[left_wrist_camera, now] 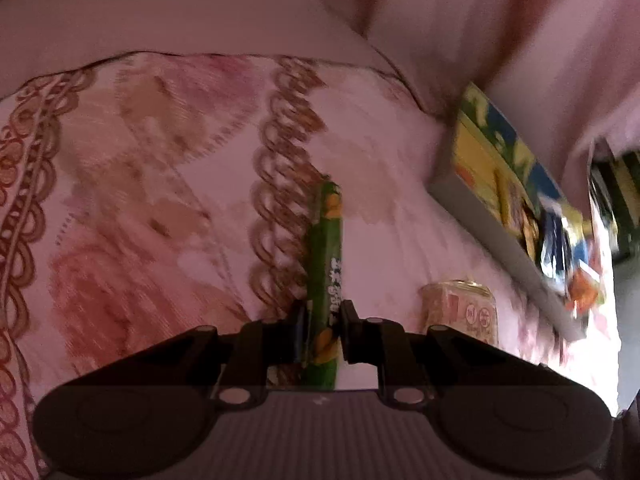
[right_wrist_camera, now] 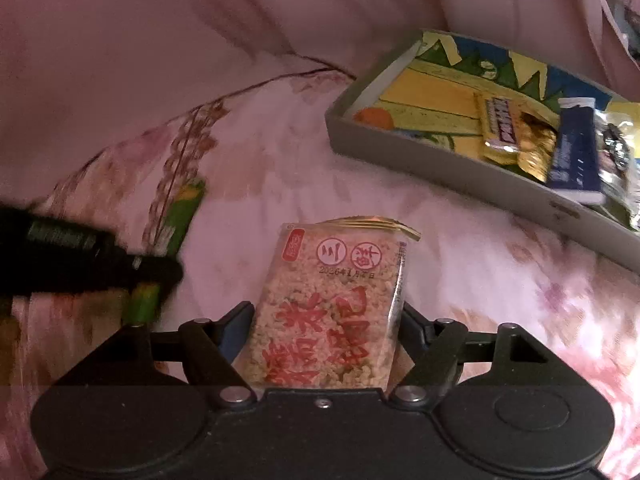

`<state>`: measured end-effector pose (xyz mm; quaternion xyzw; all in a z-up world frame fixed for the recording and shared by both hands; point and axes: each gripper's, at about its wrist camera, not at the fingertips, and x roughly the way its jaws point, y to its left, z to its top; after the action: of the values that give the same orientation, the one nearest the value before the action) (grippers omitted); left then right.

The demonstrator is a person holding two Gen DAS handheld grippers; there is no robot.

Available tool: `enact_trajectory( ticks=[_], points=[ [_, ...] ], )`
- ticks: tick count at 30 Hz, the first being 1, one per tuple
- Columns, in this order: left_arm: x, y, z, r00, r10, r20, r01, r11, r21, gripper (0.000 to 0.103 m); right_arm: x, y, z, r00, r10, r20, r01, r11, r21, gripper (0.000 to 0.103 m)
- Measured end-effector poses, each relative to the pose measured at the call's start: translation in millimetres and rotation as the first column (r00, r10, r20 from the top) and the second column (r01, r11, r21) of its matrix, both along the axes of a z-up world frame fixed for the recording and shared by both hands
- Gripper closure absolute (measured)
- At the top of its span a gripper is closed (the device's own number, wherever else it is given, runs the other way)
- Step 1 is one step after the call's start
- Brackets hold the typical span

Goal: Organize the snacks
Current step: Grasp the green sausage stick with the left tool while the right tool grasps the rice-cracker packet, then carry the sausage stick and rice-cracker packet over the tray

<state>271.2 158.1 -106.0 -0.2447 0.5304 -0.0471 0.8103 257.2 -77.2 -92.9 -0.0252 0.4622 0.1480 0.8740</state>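
While in left tool (left_wrist_camera: pixel 322 312), green stick (left_wrist_camera: pixel 326 240)

A: Left gripper (left_wrist_camera: pixel 323 312)?
B: Clamped on the green snack stick (left_wrist_camera: pixel 325 272), above the floral bedspread (left_wrist_camera: pixel 160 184).
A: Surroundings?
B: Rice cracker packet (left_wrist_camera: pixel 460 308) near; grey tray (left_wrist_camera: pixel 504 240) beyond it.

Pink floral bedspread under dim, rosy light

A bed covered in a pale pink bedspread (left_wrist_camera: pixel 168 184) printed with faded red-brown blossoms and a brown chain-like border (left_wrist_camera: pixel 280 184) fills both views. Behind it, plain pink fabric (right_wrist_camera: pixel 168 40) rises in soft folds. The light is low and pink-tinted, and the edges are motion-blurred.
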Motion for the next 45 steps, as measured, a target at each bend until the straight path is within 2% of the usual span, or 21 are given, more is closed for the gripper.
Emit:
enact_trajectory(
  ticks=[4, 7, 10, 13, 16, 17, 18, 25, 32, 34, 39, 43, 45],
  points=[
    [-10, -20, 2, 0.997, -0.071, -0.010, 0.071, 0.997, 0.008, 0.083, -28, -14, -1, 0.998, 0.054, 0.030, -0.053, 0.998, -0.034, 0.026],
    [-12, -34, -2, 0.993, -0.113, -0.017, 0.114, 0.993, 0.016, 0.083, -41, -24, -6, 0.998, 0.033, 0.062, -0.034, 0.999, 0.008, 0.022],
    [-10, -36, -4, 0.993, -0.114, -0.018, 0.114, 0.993, 0.023, 0.083, -48, -26, -14, 0.996, 0.000, 0.091, -0.004, 0.999, 0.036, 0.017],
    [-9, -34, -7, 0.995, -0.100, -0.022, 0.100, 0.995, 0.005, 0.083, -52, -15, -17, 0.994, 0.033, 0.105, -0.032, 0.999, -0.010, 0.011],
    [-10, -36, -6, 0.994, -0.107, -0.012, 0.107, 0.994, 0.020, 0.083, -56, -12, -17, 0.991, 0.017, 0.129, -0.013, 0.999, -0.029, 0.017],
    [-10, -38, -4, 0.993, -0.114, -0.005, 0.114, 0.993, 0.030, 0.084, -58, -12, -16, 0.990, 0.008, 0.141, -0.003, 0.999, -0.037, 0.026],
    [-11, -40, -2, 0.992, -0.128, 0.006, 0.127, 0.991, 0.039, 0.084, -58, -12, -14, 0.990, 0.008, 0.143, -0.003, 0.999, -0.036, 0.028],
    [-14, -55, 8, 0.984, -0.166, 0.062, 0.165, 0.986, 0.022, 0.084, -67, -12, -9, 0.984, 0.027, 0.174, -0.014, 0.997, -0.076, 0.029],
    [-5, -60, 20, 0.981, -0.142, 0.130, 0.138, 0.990, 0.042, 0.084, -69, -18, 7, 0.959, 0.021, 0.283, 0.013, 0.993, -0.118, 0.029],
    [5, -70, 32, 0.970, -0.154, 0.189, 0.142, 0.987, 0.073, 0.084, -63, -26, 13, 0.949, -0.012, 0.315, 0.043, 0.995, -0.089, 0.029],
    [46, -97, 63, 0.924, -0.158, 0.348, 0.150, 0.987, 0.051, 0.084, -40, -51, 34, 0.895, -0.111, 0.433, 0.140, 0.990, -0.036, 0.029],
    [79, -118, 72, 0.878, -0.179, 0.443, 0.177, 0.983, 0.047, 0.084, -4, -70, 52, 0.838, -0.157, 0.523, 0.207, 0.978, -0.038, 0.029],
    [94, -124, 70, 0.866, -0.188, 0.463, 0.191, 0.981, 0.042, 0.084, 18, -78, 58, 0.819, -0.177, 0.546, 0.231, 0.973, -0.030, 0.029]
  ],
)
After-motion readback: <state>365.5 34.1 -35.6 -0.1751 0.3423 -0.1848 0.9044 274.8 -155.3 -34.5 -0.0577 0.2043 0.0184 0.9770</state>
